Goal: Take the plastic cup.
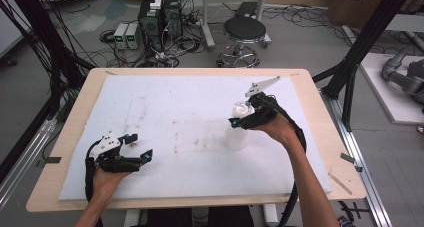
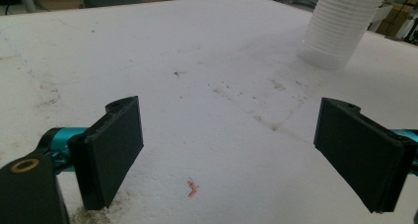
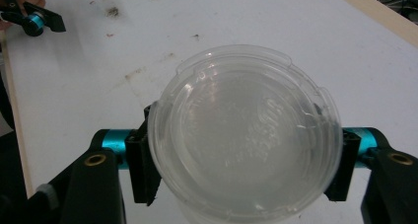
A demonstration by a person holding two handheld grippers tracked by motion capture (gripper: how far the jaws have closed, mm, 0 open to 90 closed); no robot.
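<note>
Clear plastic cups (image 1: 236,129), nested into one tall stack, stand upright on the white foam sheet (image 1: 165,117) that covers the worktop (image 1: 320,152), on the person's right side and well apart from the left gripper (image 1: 140,147). In the right gripper view the top cup's round rim (image 3: 246,51) is seen from above, thin and see-through, with faint moulded rings in its floor.

The right gripper (image 1: 239,121) straddles the top of the stack, a black finger (image 3: 143,160) on one side of the rim and the other opposite. No earlier picture is at hand, but the pads sit against the wall just under the lip, so I judge them pressed on the top cup. The left gripper rests low over the bare foam with its fingers (image 2: 111,150) spread wide and nothing between them; the stack shows far off at the upper right of its view.

Such cups should be very light, thin-walled and springy: a hard squeeze would likely oval or crack the wall, and smooth plastic can slip. The stiffest place to hold is probably just below the rolled rim. Nested cups tend to cling, so lifting one may drag others up or tip the stack unless the lower cups are steadied.
</note>
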